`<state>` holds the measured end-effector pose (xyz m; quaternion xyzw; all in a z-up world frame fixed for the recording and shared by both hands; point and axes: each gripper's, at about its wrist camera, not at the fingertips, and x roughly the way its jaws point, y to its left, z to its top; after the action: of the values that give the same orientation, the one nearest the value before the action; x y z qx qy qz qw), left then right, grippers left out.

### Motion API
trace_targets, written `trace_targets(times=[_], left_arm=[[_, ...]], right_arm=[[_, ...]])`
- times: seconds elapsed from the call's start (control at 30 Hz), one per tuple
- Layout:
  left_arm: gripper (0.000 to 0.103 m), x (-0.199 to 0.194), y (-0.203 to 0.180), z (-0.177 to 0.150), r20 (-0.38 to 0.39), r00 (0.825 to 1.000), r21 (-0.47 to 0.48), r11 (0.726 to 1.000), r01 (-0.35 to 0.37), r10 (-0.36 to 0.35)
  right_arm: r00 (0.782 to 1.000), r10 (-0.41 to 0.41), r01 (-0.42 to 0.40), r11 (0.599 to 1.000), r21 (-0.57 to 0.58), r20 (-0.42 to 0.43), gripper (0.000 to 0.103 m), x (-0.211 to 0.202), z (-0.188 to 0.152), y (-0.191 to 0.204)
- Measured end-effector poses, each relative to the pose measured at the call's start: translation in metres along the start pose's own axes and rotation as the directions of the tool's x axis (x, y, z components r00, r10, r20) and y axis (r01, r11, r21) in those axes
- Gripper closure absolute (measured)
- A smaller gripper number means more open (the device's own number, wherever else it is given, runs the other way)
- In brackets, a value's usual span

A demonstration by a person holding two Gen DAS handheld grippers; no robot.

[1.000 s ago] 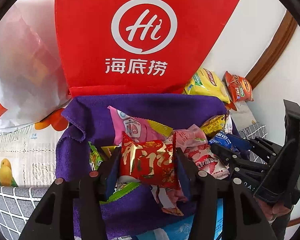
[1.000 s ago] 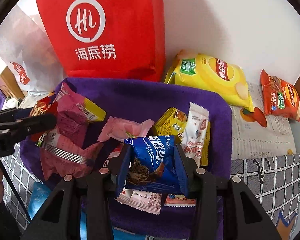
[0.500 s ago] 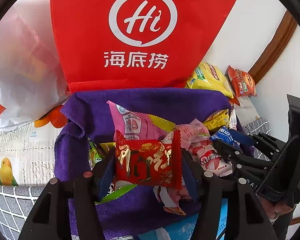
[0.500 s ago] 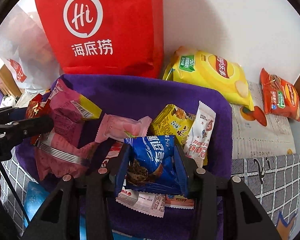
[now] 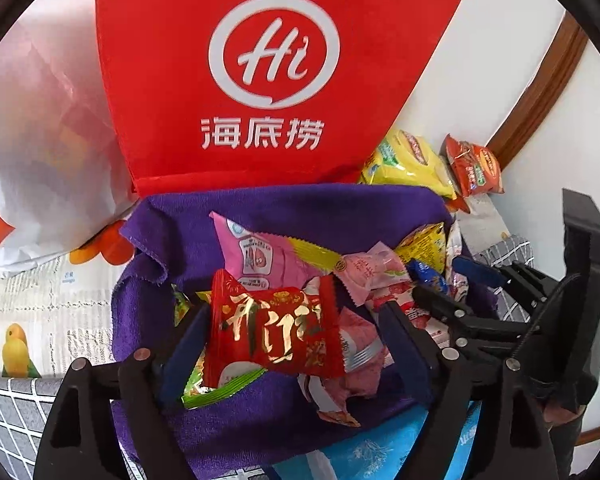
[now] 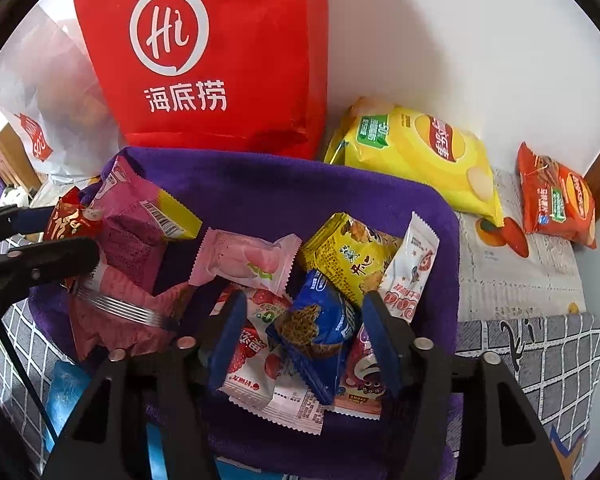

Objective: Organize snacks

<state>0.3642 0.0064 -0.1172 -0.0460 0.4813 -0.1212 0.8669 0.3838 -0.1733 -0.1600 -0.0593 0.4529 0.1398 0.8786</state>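
Partly hidden under the blue packet (image 6: 320, 332) lie other wrappers.

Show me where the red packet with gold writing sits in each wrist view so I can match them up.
Left wrist view: the red packet sits centre, low, between the fingers of the left hand-held gripper, over the purple cloth.
Right wrist view: the red packet shows only partly at the far left edge, beside the pink packet.
Shared landmark: the big red bag standing behind the cloth.
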Motion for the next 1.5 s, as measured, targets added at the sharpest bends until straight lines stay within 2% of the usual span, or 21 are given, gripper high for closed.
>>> trace_targets(times=[0.07, 0.17, 0.33, 0.47, 0.67, 0.77, 0.9, 1.07, 1.17, 1.37, 1.5], left_arm=[[0.013, -0.006, 0.001, 0.001, 0.012, 1.0, -0.006, 1.0, 0.002, -0.002], [0.012, -0.015, 0.003, 0.003, 0.044, 0.999, -0.018, 1.0, -0.022, 0.023], [0.011, -0.026, 0.005, 0.005, 0.048, 0.999, -0.03, 0.999, 0.02, -0.018], [0.01, -0.039, 0.0, 0.004, 0.048, 0.999, -0.024, 0.999, 0.021, -0.02], [0.01, -0.062, -0.015, 0.0, 0.048, 0.999, -0.008, 1.0, -0.012, 0.012], [0.01, -0.081, -0.026, -0.005, 0.077, 0.997, 0.005, 1.0, -0.029, 0.029], [0.01, -0.103, -0.041, -0.025, 0.092, 0.996, 0.036, 0.999, -0.02, 0.017], [0.004, -0.135, -0.058, -0.06, 0.157, 0.984, 0.055, 0.994, -0.096, 0.087], [0.004, -0.15, -0.064, -0.082, 0.161, 0.984, 0.046, 0.995, -0.086, 0.078], [0.003, -0.178, -0.076, -0.132, 0.192, 0.976, 0.026, 0.994, -0.11, 0.103], [0.003, -0.192, -0.082, -0.16, 0.211, 0.969, 0.016, 0.991, -0.132, 0.126]], right_arm=[[1.0, 0.014, -0.014, 1.0, 0.003, 0.005, 0.039, -0.002, 0.0, 0.0], [0.999, 0.045, -0.046, 0.998, 0.03, 0.023, 0.033, -0.008, 0.002, -0.002], [0.992, 0.097, -0.103, 0.992, 0.074, 0.081, 0.025, -0.026, 0.006, -0.006], [0.991, 0.064, -0.074, 0.993, 0.09, 0.117, 0.024, -0.048, 0.007, -0.005], [0.994, 0.033, -0.048, 0.988, 0.146, 0.103, 0.024, -0.083, -0.004, -0.008], [0.993, 0.004, -0.024, 0.985, 0.171, 0.114, 0.024, -0.104, -0.014, -0.009], [0.991, -0.013, -0.013, 0.981, 0.192, 0.134, 0.024, -0.133, -0.032, -0.007], [0.989, -0.009, -0.024, 0.974, 0.226, 0.147, 0.024, -0.16, -0.057, -0.004], [0.986, -0.023, -0.017, 0.972, 0.234, 0.168, 0.023, -0.181, -0.077, 0.002], [0.971, -0.096, 0.048, 0.976, 0.214, 0.218, 0.003, -0.221, -0.12, 0.018], [0.965, -0.12, 0.065, 0.972, 0.226, 0.235, 0.001, -0.241, -0.147, 0.02]])
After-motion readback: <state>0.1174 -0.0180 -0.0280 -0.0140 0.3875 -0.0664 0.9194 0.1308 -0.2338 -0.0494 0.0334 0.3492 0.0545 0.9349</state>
